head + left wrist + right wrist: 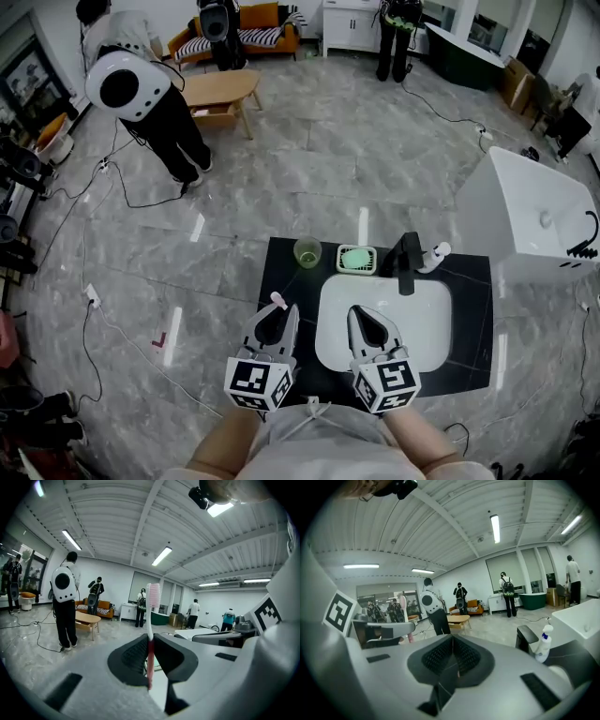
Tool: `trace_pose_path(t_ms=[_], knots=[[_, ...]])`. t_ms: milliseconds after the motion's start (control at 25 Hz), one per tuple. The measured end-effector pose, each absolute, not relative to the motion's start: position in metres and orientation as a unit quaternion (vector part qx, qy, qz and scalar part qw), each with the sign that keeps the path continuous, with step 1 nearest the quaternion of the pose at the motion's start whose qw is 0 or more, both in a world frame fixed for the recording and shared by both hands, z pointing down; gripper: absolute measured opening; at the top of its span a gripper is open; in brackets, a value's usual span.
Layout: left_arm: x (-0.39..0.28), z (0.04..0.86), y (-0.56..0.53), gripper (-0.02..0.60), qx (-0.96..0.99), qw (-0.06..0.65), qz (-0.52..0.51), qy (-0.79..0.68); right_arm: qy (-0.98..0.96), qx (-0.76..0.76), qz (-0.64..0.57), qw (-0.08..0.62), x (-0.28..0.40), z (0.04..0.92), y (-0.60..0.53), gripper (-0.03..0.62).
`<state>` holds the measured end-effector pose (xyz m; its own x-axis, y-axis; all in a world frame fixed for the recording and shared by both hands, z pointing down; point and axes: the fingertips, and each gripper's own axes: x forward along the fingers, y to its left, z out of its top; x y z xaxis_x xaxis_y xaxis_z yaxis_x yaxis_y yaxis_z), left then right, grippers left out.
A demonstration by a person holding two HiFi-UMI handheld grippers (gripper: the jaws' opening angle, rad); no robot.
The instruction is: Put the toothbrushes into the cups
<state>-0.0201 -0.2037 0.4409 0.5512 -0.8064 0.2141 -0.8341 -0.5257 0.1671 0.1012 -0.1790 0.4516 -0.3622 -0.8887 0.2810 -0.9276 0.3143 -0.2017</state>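
Observation:
A pink toothbrush (150, 620) stands upright between the jaws of my left gripper (150, 644), which is shut on its handle, bristle head up. From the head view that gripper (275, 322) hovers over the black counter's left part, and the toothbrush (278, 301) pokes out past its tips. A translucent green cup (307, 252) stands at the counter's back, beyond it. My right gripper (368, 325) hangs over the white sink (427, 323), shut with nothing in it. Its own view shows the jaws (452, 644) pressed together.
A green soap dish (356, 259), a black faucet (408, 262) and a white spray bottle (434, 255) line the counter's back edge. A white bathtub (534, 216) stands at the right. Several people, cables and a wooden table occupy the floor beyond.

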Motion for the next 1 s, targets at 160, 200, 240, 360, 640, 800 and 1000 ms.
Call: trace_pose_path(t_ms=[160,200,240,360,640,800,1000], knots=[[-0.004,0.452,-0.222,0.048,0.858,0.14,0.057,-0.491,-0.818,0.545,0.175,0.057,0.121,0.46,-0.201,0.026],[0.0,0.453,-0.227,0.048,0.856,0.143,0.056,-0.494,-0.82,0.542,0.177,0.055,0.125,0.462,-0.207,0.026],[0.003,0.454,-0.233,0.048,0.855,0.144,0.056,-0.496,-0.821,0.54,0.178,0.054,0.127,0.463,-0.212,0.026],[0.009,0.457,-0.249,0.048,0.853,0.142,0.059,-0.498,-0.823,0.536,0.182,0.053,0.13,0.467,-0.227,0.026],[0.006,0.464,-0.289,0.048,0.851,0.134,0.04,-0.507,-0.821,0.529,0.2,0.075,0.122,0.488,-0.249,0.026],[0.005,0.472,-0.309,0.048,0.859,0.141,0.032,-0.491,-0.814,0.536,0.21,0.078,0.116,0.497,-0.26,0.026],[0.008,0.481,-0.337,0.048,0.87,0.126,0.029,-0.475,-0.807,0.541,0.224,0.083,0.106,0.509,-0.268,0.026]])
